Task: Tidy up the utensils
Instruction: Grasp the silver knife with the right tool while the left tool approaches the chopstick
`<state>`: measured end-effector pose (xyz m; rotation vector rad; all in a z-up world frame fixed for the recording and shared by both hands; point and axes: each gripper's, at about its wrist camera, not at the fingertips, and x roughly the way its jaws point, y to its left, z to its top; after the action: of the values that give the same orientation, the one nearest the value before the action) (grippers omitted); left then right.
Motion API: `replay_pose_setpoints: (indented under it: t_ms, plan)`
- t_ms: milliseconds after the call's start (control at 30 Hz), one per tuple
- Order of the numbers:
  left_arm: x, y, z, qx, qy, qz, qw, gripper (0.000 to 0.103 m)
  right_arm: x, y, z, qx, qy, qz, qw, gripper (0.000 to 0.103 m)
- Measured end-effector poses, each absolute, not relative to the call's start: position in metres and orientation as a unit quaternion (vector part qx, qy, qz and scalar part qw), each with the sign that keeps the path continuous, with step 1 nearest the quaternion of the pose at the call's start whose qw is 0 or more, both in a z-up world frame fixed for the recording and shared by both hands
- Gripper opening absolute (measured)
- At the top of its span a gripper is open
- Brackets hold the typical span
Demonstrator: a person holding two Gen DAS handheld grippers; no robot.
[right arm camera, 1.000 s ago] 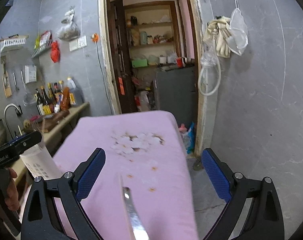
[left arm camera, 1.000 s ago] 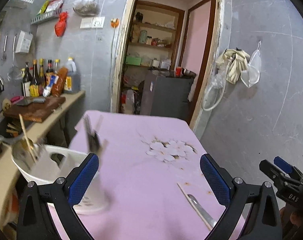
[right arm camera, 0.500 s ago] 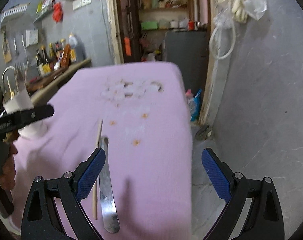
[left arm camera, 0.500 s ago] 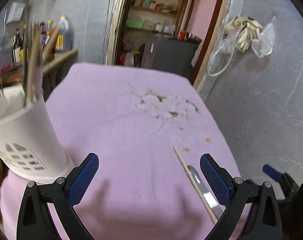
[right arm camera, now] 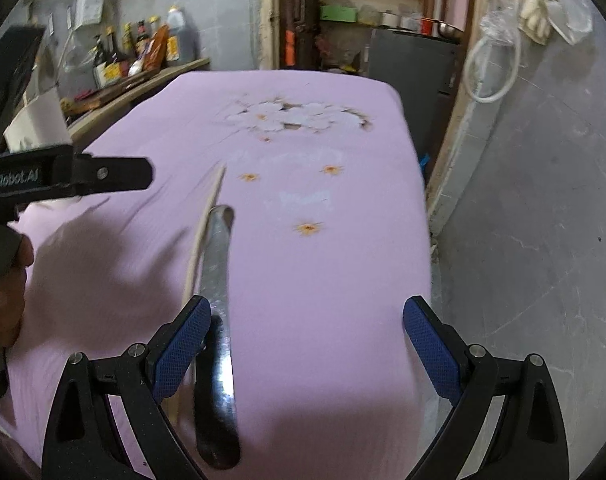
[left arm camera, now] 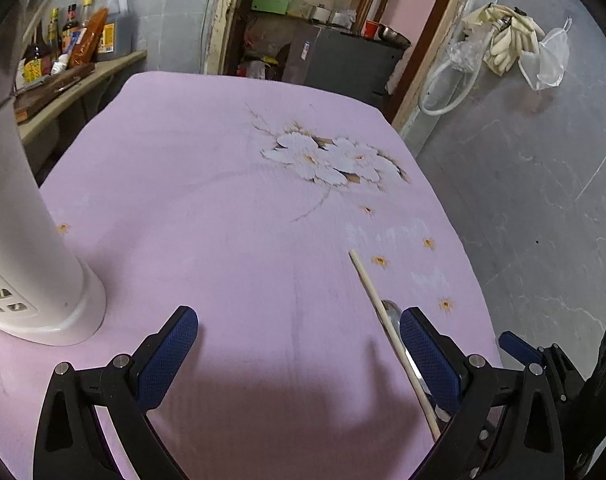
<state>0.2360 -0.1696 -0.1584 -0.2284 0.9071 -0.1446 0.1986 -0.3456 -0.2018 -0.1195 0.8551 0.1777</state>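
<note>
— What can't be made out in the left wrist view?

— The white utensil holder (left arm camera: pixel 31 240) runs off the left and top edges, so its rim and contents are out of view. The wooden chopstick (left arm camera: pixel 387 332) passes behind the left gripper's (left arm camera: pixel 299 344) right finger, and the metal utensil (left arm camera: pixel 391 307) beside it shows only a rounded tip.

— And the right wrist view?

— The metal utensil (right arm camera: pixel 219 320) is motion-blurred; whether it is a knife or a spoon handle cannot be told. Its lower end and the chopstick's (right arm camera: pixel 205 224) sit partly behind the right gripper's (right arm camera: pixel 307 336) left finger. The bottles (right arm camera: pixel 143 52) on the counter are too small to read.
</note>
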Motion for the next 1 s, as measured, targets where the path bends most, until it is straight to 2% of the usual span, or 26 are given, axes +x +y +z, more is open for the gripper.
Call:
replay_pose_setpoints:
  t_ms: [200, 333, 600, 733, 833, 867, 900, 1000]
  plan:
    - [0.237, -0.168, -0.159, -0.119, 0.440, -0.071, 0.887, 0.102, 0.199, -0.335, -0.203, -0.083, 0.426, 0.088, 0.897, 0.095]
    - [0.238, -0.168, -0.159, -0.123, 0.442, -0.078, 0.885, 0.100, 0.200, -0.337, -0.201, -0.082, 0.429, 0.077, 0.896, 0.098]
    - [0.245, -0.180, -0.160, -0.118, 0.450, -0.114, 0.878, 0.083, 0.205, -0.348, -0.196, -0.084, 0.418, 0.031, 0.904, 0.101]
    - [0.251, -0.185, -0.161, -0.118, 0.457, -0.136, 0.871, 0.070, 0.211, -0.369, -0.198, -0.054, 0.425, 0.013, 0.903, 0.101]
    - [0.257, -0.190, -0.164, -0.125, 0.466, -0.153, 0.863, 0.057, 0.214, -0.382, -0.201, -0.039, 0.426, 0.013, 0.904, 0.094]
    - [0.260, -0.191, -0.165, -0.127, 0.469, -0.158, 0.860, 0.052, 0.214, -0.385, -0.201, -0.034, 0.425, 0.016, 0.904, 0.088]
    - [0.262, -0.193, -0.166, -0.129, 0.472, -0.164, 0.856, 0.050, 0.215, -0.387, -0.201, -0.032, 0.424, 0.018, 0.905, 0.083]
    - [0.270, -0.200, -0.170, -0.127, 0.484, -0.175, 0.848, 0.045, 0.218, -0.389, -0.202, -0.028, 0.424, 0.032, 0.905, 0.076]
